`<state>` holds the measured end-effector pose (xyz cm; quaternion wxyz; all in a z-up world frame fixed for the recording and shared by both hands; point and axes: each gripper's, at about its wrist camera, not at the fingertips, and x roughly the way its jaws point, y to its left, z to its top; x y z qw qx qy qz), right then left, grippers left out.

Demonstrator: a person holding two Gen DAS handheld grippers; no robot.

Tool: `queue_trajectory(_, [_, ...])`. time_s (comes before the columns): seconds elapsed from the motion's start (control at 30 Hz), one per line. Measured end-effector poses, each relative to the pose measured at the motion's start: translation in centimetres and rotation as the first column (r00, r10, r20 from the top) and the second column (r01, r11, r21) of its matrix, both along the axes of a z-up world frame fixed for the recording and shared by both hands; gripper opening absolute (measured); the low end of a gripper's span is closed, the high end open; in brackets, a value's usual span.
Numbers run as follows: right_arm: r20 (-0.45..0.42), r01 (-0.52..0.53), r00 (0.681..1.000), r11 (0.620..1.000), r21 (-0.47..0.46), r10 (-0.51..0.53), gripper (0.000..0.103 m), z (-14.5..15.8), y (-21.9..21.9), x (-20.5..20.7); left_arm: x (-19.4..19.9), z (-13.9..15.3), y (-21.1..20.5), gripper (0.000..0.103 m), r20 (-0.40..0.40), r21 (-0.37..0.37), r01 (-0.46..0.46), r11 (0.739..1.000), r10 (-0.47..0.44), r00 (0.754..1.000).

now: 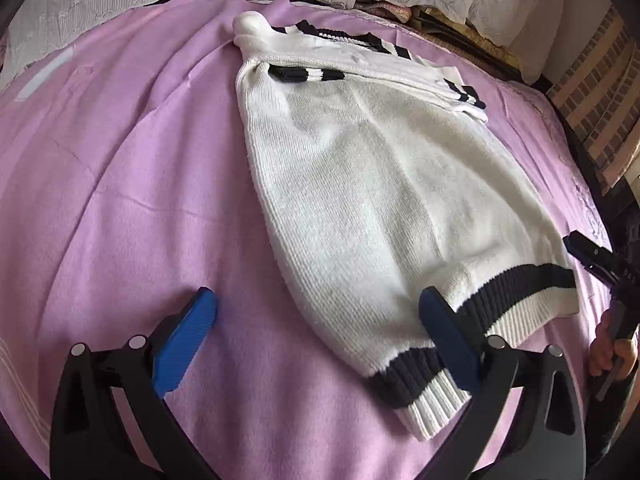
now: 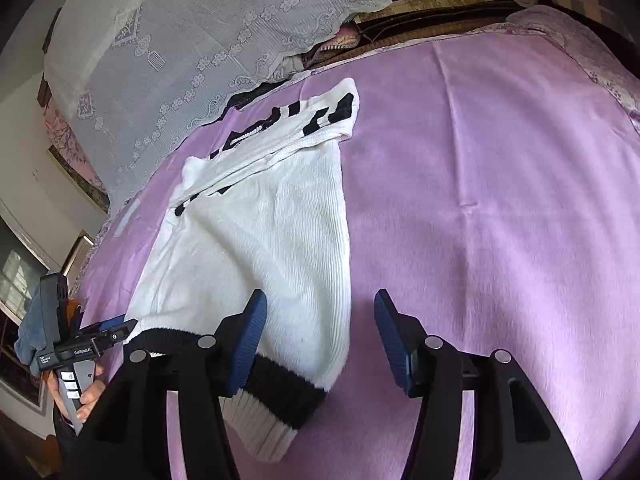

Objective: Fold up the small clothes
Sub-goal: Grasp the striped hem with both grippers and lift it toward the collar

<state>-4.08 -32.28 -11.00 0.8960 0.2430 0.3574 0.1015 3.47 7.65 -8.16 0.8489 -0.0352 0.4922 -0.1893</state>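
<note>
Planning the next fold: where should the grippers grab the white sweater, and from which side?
Take the white sweater by its navy-striped hem, one corner per gripper, coming in low from the near edge. The hem lies flat on the purple blanket nearest the open left gripper and right gripper.

Black claws (image 1: 316, 320), ribbed blue pads (image 1: 184, 344)

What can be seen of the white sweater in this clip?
The white sweater is a ribbed knit with black bands at hem and cuffs. It lies flat on the purple blanket, sleeves folded across the far end, hem nearest. Both open hand-held grippers, left and right, hang at its hem corners without gripping.
</note>
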Motion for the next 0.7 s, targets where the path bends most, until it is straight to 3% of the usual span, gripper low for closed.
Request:
queue_trajectory(0.17, [-0.001, -0.025, 1.000, 0.993, 0.118, 0.026, 0.057, -1.0, -0.4, -2.0, -1.9, 0.2, 1.4, 0.098, -0.051, -0.199, 0.027, 0.980, -0.038, 0.998])
queue_trajectory(0.33, [-0.008, -0.059, 0.998, 0.990, 0.128, 0.060, 0.058, -1.1, 0.6, -2.5, -2.6, 0.0, 0.7, 0.098, -0.073, -0.217, 0.058, 0.975, -0.076, 0.994])
queue_trajectory(0.5, [-0.010, -0.075, 0.997, 0.988, 0.135, 0.077, 0.058, -1.1, 1.1, -2.6, -3.7, -0.1, 0.0, 0.098, -0.119, -0.277, 0.119, 0.953, -0.157, 0.980])
queue_trajectory(0.7, [-0.025, -0.101, 0.994, 0.985, 0.140, 0.105, 0.060, -1.2, 2.1, -1.1, -2.0, -0.5, -1.2, 0.098, -0.127, -0.291, 0.106, 0.951, -0.148, 0.981])
